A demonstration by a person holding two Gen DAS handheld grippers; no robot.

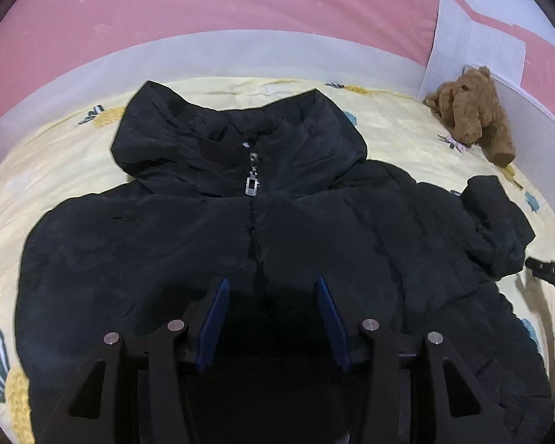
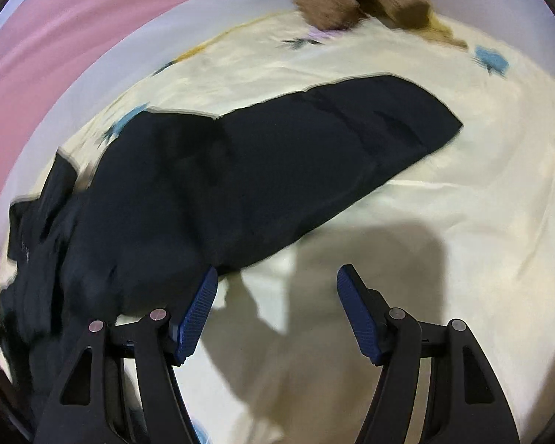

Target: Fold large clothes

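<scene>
Black puffy jacket [image 1: 262, 244] spread front-up on yellow printed bed [image 1: 55, 170], long axis 6-to-12, hood toward 12, zipped, sleeve [image 2: 314, 148] stretched toward 2 in right view; left hand-held gripper [image 1: 272, 288] wide open over chest, right hand-held gripper [image 2: 277, 277] wide open, both empty; teddy bear [image 1: 473, 111] at 2.

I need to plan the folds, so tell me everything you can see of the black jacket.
The black jacket is a padded, hooded coat of matte, slightly crinkled fabric. It lies front up on the yellow printed bedsheet, zipped to the collar, with a silver zipper pull at the neck. The hood is spread flat above the shoulders. One sleeve stretches out across the sheet, its cuff crumpled in the left wrist view. Both the left gripper and right gripper are open and hold nothing.
</scene>
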